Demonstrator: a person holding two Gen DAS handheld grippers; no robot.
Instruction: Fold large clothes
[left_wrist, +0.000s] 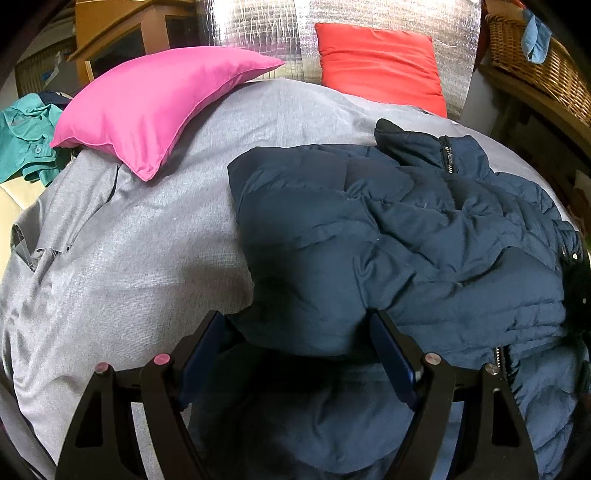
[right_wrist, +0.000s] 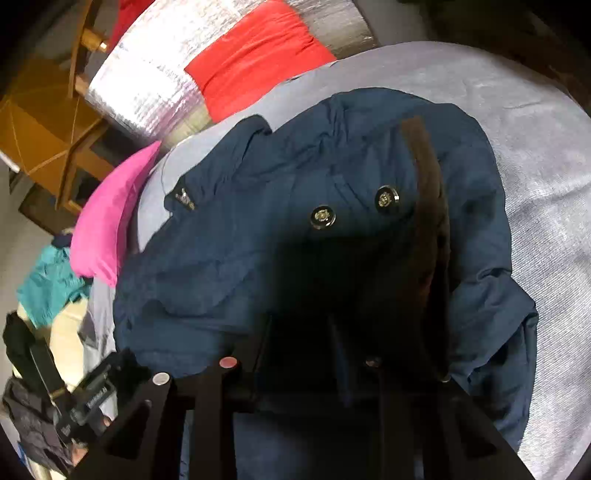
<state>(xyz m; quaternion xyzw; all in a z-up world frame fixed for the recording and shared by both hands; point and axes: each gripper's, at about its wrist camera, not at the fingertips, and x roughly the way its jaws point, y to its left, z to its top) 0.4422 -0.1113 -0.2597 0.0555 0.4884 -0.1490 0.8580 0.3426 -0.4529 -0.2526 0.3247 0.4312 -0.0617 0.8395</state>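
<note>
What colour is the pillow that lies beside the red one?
Pink. The pillow shows best in the left wrist view.

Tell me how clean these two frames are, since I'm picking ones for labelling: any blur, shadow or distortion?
Left wrist view: sharp, strong fisheye bulge, glare on the silver foil panel, the left gripper well lit. Right wrist view: softer, slightly smeared, and a deep shadow over the navy jacket swallows the right gripper, so its jaws are hard to read.

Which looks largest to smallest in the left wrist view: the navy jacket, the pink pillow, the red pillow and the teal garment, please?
1. Navy jacket, though it lies nearest the camera.
2. Pink pillow.
3. Red pillow.
4. Teal garment, partly cut off at the edge, so unsure.
</note>
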